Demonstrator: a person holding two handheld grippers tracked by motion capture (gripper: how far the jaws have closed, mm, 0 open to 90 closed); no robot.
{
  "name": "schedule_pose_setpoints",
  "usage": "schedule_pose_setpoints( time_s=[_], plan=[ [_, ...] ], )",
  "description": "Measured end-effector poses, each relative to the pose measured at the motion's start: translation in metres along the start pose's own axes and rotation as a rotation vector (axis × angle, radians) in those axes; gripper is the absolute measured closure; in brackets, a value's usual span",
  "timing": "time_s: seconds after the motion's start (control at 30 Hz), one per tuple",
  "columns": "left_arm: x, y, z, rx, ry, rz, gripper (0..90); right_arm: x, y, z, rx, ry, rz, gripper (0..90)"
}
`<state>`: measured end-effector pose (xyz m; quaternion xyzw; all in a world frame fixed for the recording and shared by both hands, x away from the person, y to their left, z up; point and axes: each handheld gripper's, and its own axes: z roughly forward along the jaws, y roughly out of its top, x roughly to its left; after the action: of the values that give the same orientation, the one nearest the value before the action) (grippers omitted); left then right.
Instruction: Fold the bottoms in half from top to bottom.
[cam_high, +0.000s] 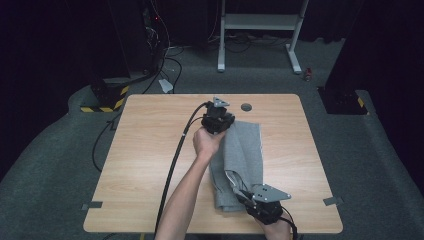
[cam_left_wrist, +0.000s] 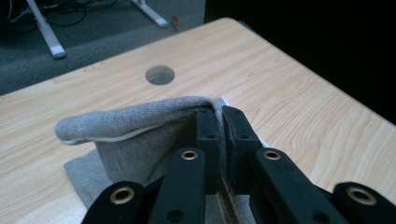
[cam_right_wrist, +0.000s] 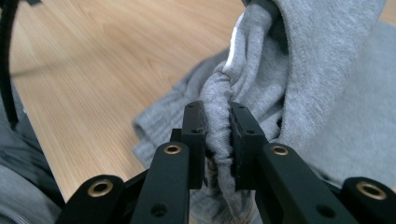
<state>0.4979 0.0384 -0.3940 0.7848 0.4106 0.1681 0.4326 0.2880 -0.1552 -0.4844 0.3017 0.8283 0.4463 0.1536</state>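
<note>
I see the grey cloth (cam_high: 240, 160) lying as a long folded strip on the table (cam_high: 150, 165), running from near the far middle toward the near edge, right of centre. Its far end is lifted off the wood: my left hand-held gripper (cam_high: 218, 120) has a fold of it pinched tight between its jaws, which sit almost together with only the thin fabric (cam_left_wrist: 140, 121) between them. The raised edge curls over, showing a pale hem. At the near end, my right hand-held gripper (cam_high: 250, 199) is clamped on a thicker bunch of the same cloth (cam_right_wrist: 261, 70), the jaws held a little apart by the gathered fabric, which rises in folds above them. Just beyond the left hand-held gripper I see a round hole (cam_high: 246, 107) in the table, apart from the cloth. A black cable (cam_high: 175, 165) trails from the left one across the wood toward me.
</note>
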Motion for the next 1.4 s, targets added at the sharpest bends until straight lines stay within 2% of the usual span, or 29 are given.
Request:
schedule_pose_setpoints(
  time_s=[0.13,0.33,0.47,0.57,0.6,0.63,0.7,0.8,0.9,0.97,1.07,1.13,1.23,1.37,1.4],
  plan=[
    [-0.002,-0.008,0.011,0.000,-0.003,-0.013,85.5,-0.001,-0.007,0.002,0.033,-0.008,-0.003,77.8],
    [-0.002,-0.020,0.023,0.010,-0.012,-0.041,85.0,0.000,-0.010,0.006,0.088,-0.025,-0.033,78.1],
    [0.000,-0.028,0.030,0.042,0.000,-0.038,84.1,-0.002,-0.011,0.007,0.092,-0.014,-0.020,77.6],
    [0.001,-0.030,0.033,0.067,-0.016,-0.044,80.2,-0.004,-0.011,0.007,0.087,-0.004,-0.014,76.1],
    [0.002,-0.031,0.033,0.081,0.000,-0.021,77.5,-0.004,-0.011,0.007,0.091,-0.001,-0.018,74.7],
    [0.002,-0.031,0.032,0.085,0.004,-0.017,76.3,-0.003,-0.011,0.007,0.096,0.000,-0.026,72.9],
    [0.005,-0.033,0.030,0.090,0.001,-0.025,72.0,-0.002,-0.010,0.008,0.107,-0.005,-0.046,69.2],
    [0.008,-0.035,0.026,0.083,-0.001,-0.048,61.7,0.000,-0.008,0.010,0.105,-0.003,-0.048,61.8],
    [0.008,-0.036,0.020,0.088,0.001,-0.041,53.4,0.001,-0.007,0.010,0.089,-0.001,-0.043,54.1],
    [0.007,-0.038,0.012,0.095,0.009,-0.021,49.1,0.004,-0.006,0.008,0.074,-0.022,-0.067,52.5],
    [0.007,-0.041,-0.002,0.108,0.012,0.002,45.0,0.004,-0.004,0.003,0.058,-0.021,-0.068,50.4],
    [0.009,-0.049,-0.013,0.101,0.008,0.004,43.6,0.002,-0.003,-0.001,0.048,-0.017,-0.061,49.6],
    [0.014,-0.062,-0.024,0.102,0.016,-0.006,41.6,-0.002,0.000,-0.005,0.032,-0.010,-0.048,49.2],
    [0.022,-0.081,-0.033,0.109,0.020,-0.052,39.9,-0.007,0.002,-0.005,0.018,0.010,-0.016,49.2],
    [0.022,-0.086,-0.035,0.112,0.010,-0.067,39.5,-0.007,0.003,-0.006,0.013,0.018,-0.005,49.2]
  ],
)
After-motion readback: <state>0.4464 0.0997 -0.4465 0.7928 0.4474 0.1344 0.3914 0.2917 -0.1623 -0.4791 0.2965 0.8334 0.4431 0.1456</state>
